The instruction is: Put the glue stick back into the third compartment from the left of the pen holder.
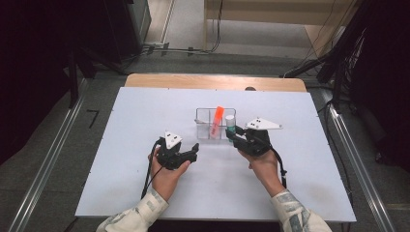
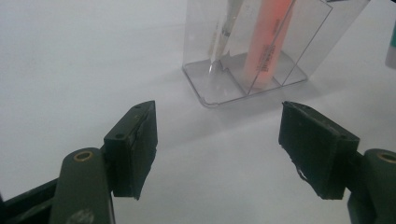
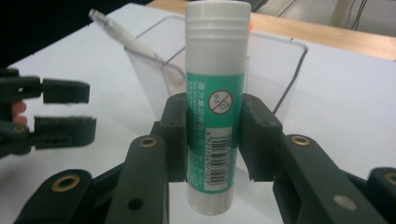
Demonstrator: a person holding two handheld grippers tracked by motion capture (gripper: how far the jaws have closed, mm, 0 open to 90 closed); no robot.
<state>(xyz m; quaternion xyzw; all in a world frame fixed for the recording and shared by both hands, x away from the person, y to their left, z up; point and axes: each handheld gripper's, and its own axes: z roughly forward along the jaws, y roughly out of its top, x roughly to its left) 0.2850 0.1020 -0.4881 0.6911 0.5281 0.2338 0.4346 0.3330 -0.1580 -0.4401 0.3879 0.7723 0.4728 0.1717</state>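
Upright between the jaws of the right gripper (image 3: pixel 215 140): a glue stick (image 3: pixel 215 107) with a green label and white cap, clamped at its middle, base hanging clear of the white worktop (image 1: pixel 145 111), cap above the jaws. Just beside the clear plastic organizer (image 1: pixel 215 112), on its right-hand near corner in the high view, cap about level with the rim.

Probably light and rigid, a smooth round plastic tube, so likely to twist or slip if pinched off-centre; no crushing risk to speak of. Best hold is where the jaws sit now, flat pads squarely on the label band, well below the cap, which might pull off if gripped alone.

Inside the organizer, thin dividers forming compartments: an orange marker (image 1: pixel 217 121) leaning in the middle one, a white pen (image 3: pixel 126 35) tilted in the one farther from the glue stick, tip poking over the rim. Nearest compartment to the glue stick looks free. Rim and walls look thin and light, so a knock from the tube's base could well shove or tip the whole organizer; needs a lift above the rim before going over.

Left gripper (image 1: pixel 186 155) on the other side of the organizer and nearer the person, jaws spread wide with nothing between them, pointed toward the organizer's base; near enough to steady it, apart from it now. Beyond the organizer, a bare wooden strip (image 1: pixel 212 81) of the worktop's far edge.
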